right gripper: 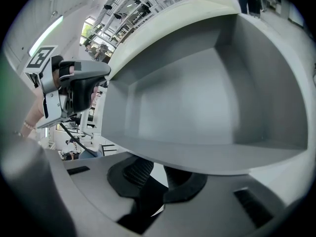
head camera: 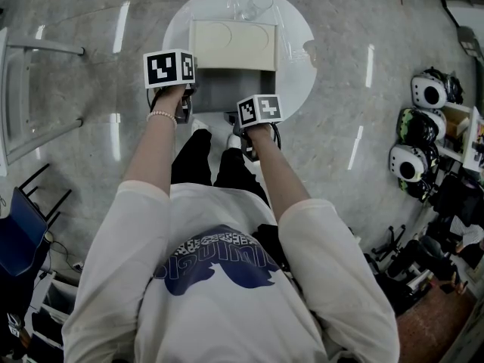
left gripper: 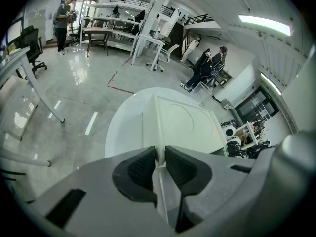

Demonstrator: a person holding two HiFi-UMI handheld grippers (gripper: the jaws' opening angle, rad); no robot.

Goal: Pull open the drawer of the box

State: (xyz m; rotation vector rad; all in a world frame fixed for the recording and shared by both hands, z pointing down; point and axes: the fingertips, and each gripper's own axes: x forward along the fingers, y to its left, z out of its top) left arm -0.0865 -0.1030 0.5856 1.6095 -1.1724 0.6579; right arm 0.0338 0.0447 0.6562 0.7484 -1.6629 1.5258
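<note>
A cream box stands on a round white table. Its grey drawer is pulled out toward me and looks empty. My left gripper is at the box's front left corner. In the left gripper view its pads press on the box's thin white edge, with the box top beyond. My right gripper is at the drawer's front. In the right gripper view its jaws reach under the front lip, which hides the tips, closed on the drawer front.
A clear cup sits on the table behind the box. Helmets hang on a rack at the right. A dark chair and a white desk frame are at the left. My legs are under the table's near edge.
</note>
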